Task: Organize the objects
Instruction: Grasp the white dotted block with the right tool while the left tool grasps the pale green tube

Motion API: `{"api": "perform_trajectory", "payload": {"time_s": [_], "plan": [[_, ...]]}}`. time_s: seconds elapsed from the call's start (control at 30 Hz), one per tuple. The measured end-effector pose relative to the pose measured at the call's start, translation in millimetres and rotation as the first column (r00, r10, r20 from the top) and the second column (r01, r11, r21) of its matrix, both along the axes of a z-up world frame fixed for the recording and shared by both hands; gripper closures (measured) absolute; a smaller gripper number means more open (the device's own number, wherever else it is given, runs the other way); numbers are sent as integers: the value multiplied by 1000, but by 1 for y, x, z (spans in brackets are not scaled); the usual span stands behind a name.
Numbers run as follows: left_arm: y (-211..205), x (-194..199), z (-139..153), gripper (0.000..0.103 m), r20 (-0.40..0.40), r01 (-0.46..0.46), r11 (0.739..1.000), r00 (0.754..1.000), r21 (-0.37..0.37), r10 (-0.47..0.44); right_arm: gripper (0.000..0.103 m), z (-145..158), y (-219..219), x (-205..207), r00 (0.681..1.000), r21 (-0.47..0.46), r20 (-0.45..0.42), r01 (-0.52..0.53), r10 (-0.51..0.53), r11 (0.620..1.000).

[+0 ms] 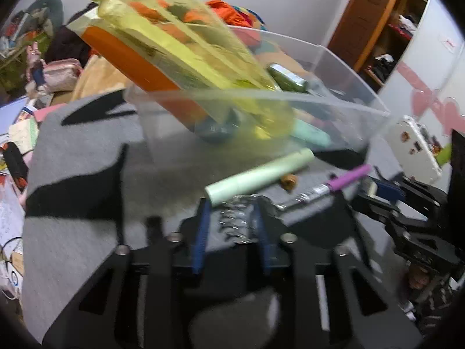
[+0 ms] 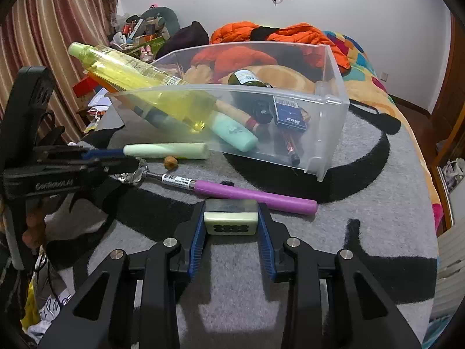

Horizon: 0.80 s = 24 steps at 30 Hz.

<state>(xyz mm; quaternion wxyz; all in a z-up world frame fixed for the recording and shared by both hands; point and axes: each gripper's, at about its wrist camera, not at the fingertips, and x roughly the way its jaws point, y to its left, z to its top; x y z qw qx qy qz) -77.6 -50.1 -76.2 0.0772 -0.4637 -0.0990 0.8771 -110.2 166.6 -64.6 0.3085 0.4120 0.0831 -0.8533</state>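
A clear plastic bin [image 2: 328, 107] stands on the grey and black rug [image 2: 363, 232]. A yellow bottle [image 2: 139, 78] leans over its rim; a dark bottle [image 2: 250, 87], a mint tube [image 2: 235, 133] and a blue box [image 2: 289, 113] lie inside. My right gripper [image 2: 231, 221] is shut on a pale green soap-like block [image 2: 231, 222]. My left gripper [image 1: 232, 221] is closed around the metal head [image 1: 237, 218] of a purple-handled tool [image 2: 252, 196]. A pale green tube [image 2: 165, 150] lies beside it. The bin [image 1: 334, 99] also shows in the left wrist view.
A small brown nut [image 2: 171, 163] lies by the tube. An orange jacket [image 2: 296, 33] and colourful bedding [image 2: 375, 72] lie behind the bin. Clutter [image 2: 139, 29] piles at the back left by the striped curtain [image 2: 58, 23]. A wooden shelf [image 1: 386, 35] stands to the right.
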Motion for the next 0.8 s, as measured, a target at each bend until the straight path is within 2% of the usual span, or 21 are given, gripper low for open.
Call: {"api": "perform_trajectory", "payload": {"time_s": [0.03,0.07,0.27,0.4,0.53,0.67,0.8], "plan": [[0,3,0,89,7,11,1000,1000,17,-11,72,1,1,1,1000,-4,1,0,0,1000],[4,6,-1,92,20,32,999,999,36,-33,72,1,2,1,1000,-6,2,0,0,1000],[18,25,5,92,29,101,994,994,42,-103,72,5,12,3,1000,-13,-5,16,-16,1000],[22,32,21,92,-7,101,995,995,-18,-101,72,10,21,2,999,-23,-14,34,-35,999],[24,14,31,91,-33,102,991,994,-82,-105,72,14,29,-1,999,-42,-10,53,-54,998],[34,-12,27,77,-16,145,979,989,-144,-149,72,15,31,-1,999,-52,0,54,-54,997],[37,-27,18,75,13,188,961,982,-204,-189,72,16,32,0,999,-49,-6,49,-49,998]]}}
